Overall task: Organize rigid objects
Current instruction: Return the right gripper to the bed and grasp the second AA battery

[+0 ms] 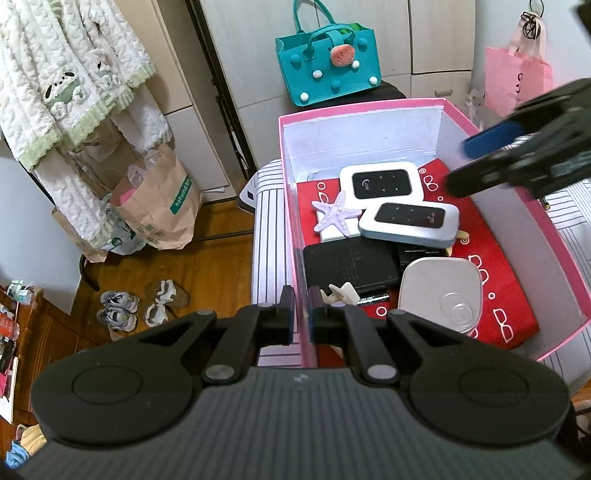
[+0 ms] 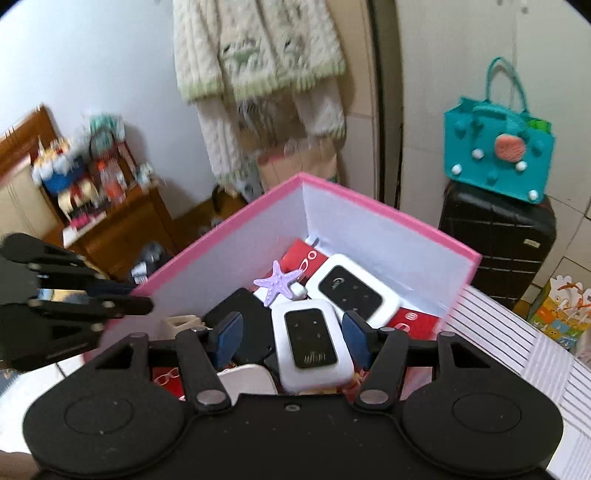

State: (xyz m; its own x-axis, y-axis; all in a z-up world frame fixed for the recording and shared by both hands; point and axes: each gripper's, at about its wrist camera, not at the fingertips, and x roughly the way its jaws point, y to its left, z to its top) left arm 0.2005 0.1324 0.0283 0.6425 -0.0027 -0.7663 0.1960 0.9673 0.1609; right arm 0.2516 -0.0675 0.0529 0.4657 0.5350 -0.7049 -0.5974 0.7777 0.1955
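Two shoes point(image 1: 118, 309), left view only.

I am in a home, in what looks like a bedroom. A fleecy white-and-green garment point(image 1: 70, 85) hangs by the wall, shoes point(image 1: 118, 314) lie on the wooden floor point(image 1: 207, 266), and paper shopping bags point(image 1: 162, 206) lean below the clothes. A teal felt handbag point(image 1: 328, 70) sits on a black suitcase point(image 2: 498, 247) beside pale wardrobe doors point(image 1: 424, 33), and a wooden cabinet point(image 2: 110, 229) carries household clutter.
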